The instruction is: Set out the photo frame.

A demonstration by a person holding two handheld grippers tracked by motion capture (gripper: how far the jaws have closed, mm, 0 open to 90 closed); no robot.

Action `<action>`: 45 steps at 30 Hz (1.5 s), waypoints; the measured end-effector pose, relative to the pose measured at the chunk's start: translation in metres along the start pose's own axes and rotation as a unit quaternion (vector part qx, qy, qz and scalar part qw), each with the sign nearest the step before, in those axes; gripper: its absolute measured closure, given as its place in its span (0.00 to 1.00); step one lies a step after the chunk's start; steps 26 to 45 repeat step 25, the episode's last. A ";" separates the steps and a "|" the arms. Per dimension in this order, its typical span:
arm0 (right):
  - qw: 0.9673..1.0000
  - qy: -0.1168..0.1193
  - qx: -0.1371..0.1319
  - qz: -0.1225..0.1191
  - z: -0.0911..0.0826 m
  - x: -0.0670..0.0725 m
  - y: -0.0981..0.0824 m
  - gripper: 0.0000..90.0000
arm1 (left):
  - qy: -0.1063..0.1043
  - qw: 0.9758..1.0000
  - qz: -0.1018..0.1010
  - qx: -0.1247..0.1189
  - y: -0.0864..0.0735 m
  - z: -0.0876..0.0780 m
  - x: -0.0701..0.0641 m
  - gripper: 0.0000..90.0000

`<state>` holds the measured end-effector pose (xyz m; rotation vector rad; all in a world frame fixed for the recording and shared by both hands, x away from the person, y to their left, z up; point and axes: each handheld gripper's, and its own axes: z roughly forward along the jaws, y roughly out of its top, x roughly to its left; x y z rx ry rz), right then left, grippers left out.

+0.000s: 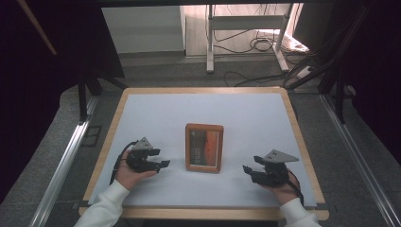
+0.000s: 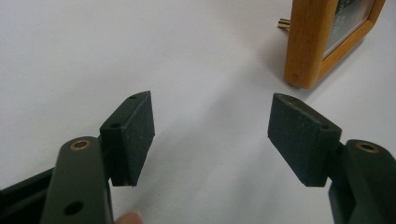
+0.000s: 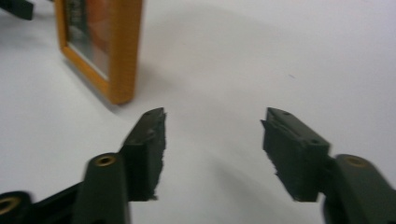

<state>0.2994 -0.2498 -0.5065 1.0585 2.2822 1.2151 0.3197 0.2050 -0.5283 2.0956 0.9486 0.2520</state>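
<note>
Nearest the person are two hands in white sleeves, one gripper in each. The left gripper (image 1: 158, 158) sits low over the white tabletop (image 1: 246, 109) with its jaws apart and nothing between them; its own view shows bare white surface in the gap. The right gripper (image 1: 250, 166) has its jaws standing apart too, bare tabletop showing in the gap.

Between the two grippers stands one picture frame (image 1: 204, 147), wooden, upright on the tabletop, touched by neither gripper. From the left jaws it lies ahead and off to the right, its side edge turned toward them (image 2: 306, 42), with a small brass peg (image 2: 283, 23) poking out behind it. From the right jaws it lies ahead and to the left (image 3: 100, 46).

The frame holds one picture behind glass, reddish-orange and dark; its detail is too small to tell.
</note>
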 end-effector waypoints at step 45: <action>0.999 -0.043 -0.005 0.015 -0.009 -0.030 -0.014 0.26 | 0.013 1.000 0.005 -0.003 -0.004 -0.005 0.002 0.34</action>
